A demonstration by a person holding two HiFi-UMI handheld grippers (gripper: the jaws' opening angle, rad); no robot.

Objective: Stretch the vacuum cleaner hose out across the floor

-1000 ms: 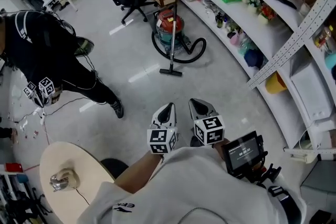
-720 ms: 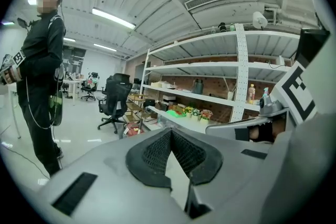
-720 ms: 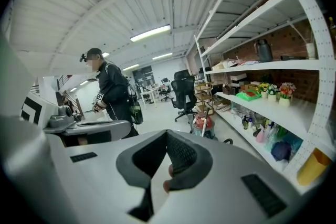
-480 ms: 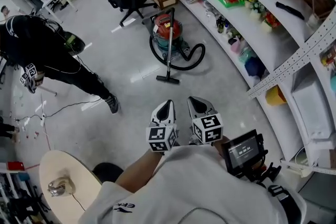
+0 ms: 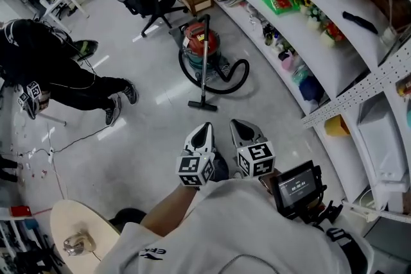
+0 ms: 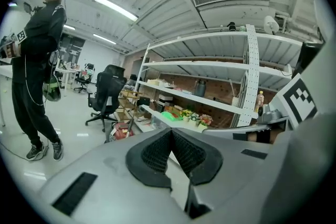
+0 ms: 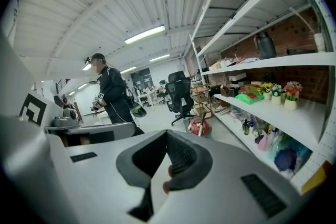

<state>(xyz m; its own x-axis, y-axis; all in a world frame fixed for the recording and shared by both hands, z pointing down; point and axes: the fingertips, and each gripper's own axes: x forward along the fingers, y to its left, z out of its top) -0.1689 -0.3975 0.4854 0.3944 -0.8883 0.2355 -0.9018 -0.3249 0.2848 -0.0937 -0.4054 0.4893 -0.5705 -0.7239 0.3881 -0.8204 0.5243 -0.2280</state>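
The left hand-held gripper [image 5: 203, 133] and the right hand-held gripper [image 5: 244, 130] sit side by side, both fully closed and empty. Ahead of them, well apart, the hose [image 5: 244, 77] lies looped on the floor [image 5: 154, 119] around the vacuum [image 5: 198, 42]. Farther left stands 1 person [image 5: 58, 70].
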